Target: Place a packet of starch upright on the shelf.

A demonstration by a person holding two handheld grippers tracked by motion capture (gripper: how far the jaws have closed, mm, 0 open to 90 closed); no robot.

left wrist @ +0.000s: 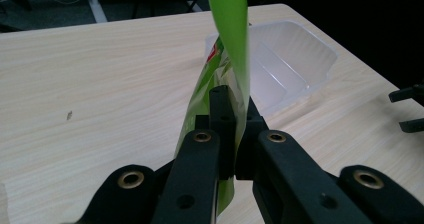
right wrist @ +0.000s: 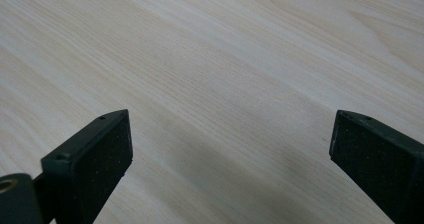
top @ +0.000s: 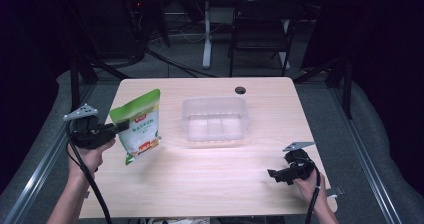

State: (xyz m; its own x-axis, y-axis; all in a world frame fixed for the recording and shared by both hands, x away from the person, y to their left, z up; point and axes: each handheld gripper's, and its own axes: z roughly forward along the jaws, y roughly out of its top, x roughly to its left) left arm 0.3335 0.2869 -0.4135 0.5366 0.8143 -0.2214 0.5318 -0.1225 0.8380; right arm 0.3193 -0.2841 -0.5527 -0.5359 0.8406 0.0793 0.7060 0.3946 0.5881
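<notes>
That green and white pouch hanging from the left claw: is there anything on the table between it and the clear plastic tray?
Nothing visible. The pouch hangs pinched in the left claw over the left part of the table, and only bare wood lies between it and the clear tray. The right claw rests open at the near right, off that path.

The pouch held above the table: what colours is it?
Green and white pouch, with a small red label; clearest in the high view.
</notes>
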